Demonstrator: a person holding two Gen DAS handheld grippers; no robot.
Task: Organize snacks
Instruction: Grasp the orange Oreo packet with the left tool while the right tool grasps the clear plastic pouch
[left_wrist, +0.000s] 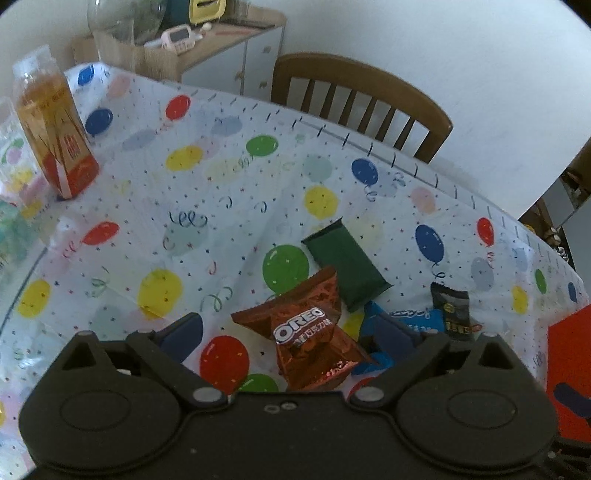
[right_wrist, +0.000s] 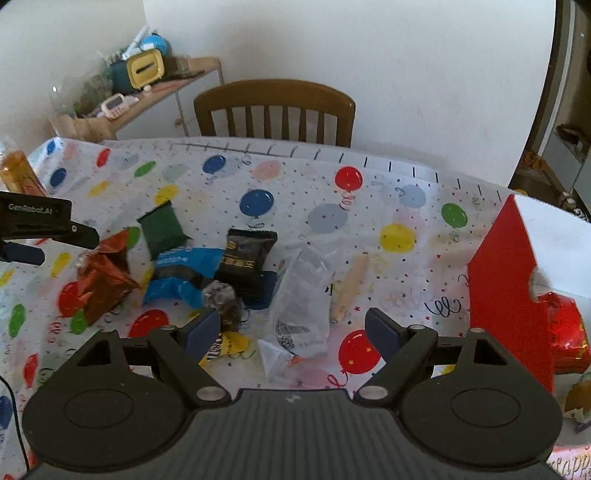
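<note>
Little appears done: 1 red foil pack (right_wrist: 565, 332) lies in the red box (right_wrist: 506, 280), the Oreo pack (left_wrist: 306, 332) and other snacks remain scattered, and both the left gripper (left_wrist: 291, 332) and right gripper (right_wrist: 291, 328) are held with jaws spread, empty.

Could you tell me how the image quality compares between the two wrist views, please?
Left wrist: strong fisheye bending of the table edge; Oreo pack sharp, bottle soft. Right wrist: clear wrapper blurred; glare on the red foil pack; dark vignette corners.
</note>
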